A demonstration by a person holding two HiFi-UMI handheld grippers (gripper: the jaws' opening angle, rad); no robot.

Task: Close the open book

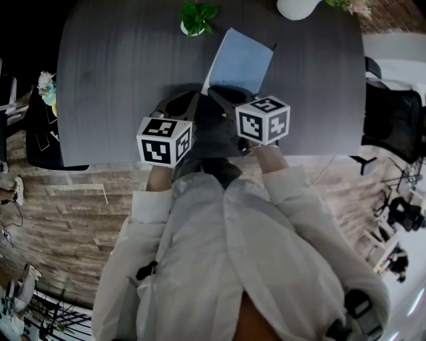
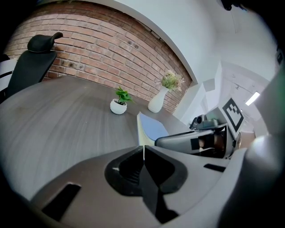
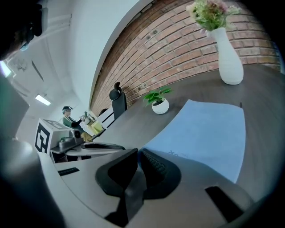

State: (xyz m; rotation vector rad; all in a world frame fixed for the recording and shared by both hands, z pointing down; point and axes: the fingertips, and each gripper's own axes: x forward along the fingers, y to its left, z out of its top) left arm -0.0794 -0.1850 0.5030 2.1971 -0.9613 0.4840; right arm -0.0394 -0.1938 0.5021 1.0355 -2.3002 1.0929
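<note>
On the dark round worktop (image 1: 120, 80) the book (image 1: 241, 61) is seen lying flat towards the far side, its blue cover uppermost and a cream page edge showing beneath it in the left gripper view, so it is judged to be closed already, or all but closed. The main risk from here is taken to be a needless push: the surface looks smooth, and a light book nudged at its near corner could be slid or spun away from the person, towards the back of the worktop. A second risk is that the cover, if not fully settled, might lift again once pressure is taken off, and neither pair of tongs is set to catch it. The left tongs (image 2: 144, 151) are pressed together with nothing held, and the book lies just beyond their tips, slightly to the right and apart from them. The right tongs (image 3: 137, 152) are drawn almost together and grip nothing; the book's near edge lies directly past their tips, though contact cannot be made out. The small potted plant (image 1: 198, 16) stands near the book's far left corner and could be struck by a sliding book
</note>
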